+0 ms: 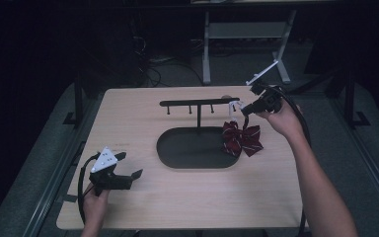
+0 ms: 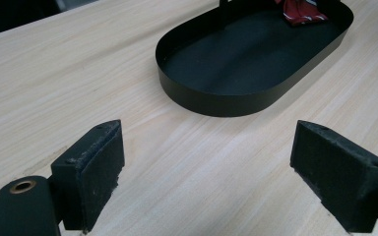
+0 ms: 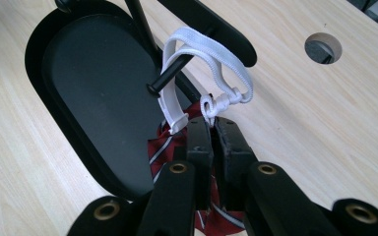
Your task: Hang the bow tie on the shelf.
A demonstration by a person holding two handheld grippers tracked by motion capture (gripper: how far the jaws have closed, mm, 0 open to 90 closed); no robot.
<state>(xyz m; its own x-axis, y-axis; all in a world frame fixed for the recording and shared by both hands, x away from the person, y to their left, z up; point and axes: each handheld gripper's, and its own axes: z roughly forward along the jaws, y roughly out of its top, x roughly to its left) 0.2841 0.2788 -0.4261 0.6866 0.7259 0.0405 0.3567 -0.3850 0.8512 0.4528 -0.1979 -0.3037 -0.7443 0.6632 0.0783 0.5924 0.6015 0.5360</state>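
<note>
one bow tie (image 1: 242, 138), white strap (image 3: 204, 54) looped on rack peg (image 3: 170, 76) at two o'clock; right claw (image 3: 212, 129) clenched on strap, best eased off gently; left claw (image 2: 206, 177) released.

No legible text or labels

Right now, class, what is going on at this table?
A person holds a gripper in each hand. The right gripper is shut on the white strap of a red striped bow tie, and the strap is looped around a peg of the black rack that stands in an oval tray. The bow hangs at the tray's right end. The left gripper waits open near the table's front left.
</note>
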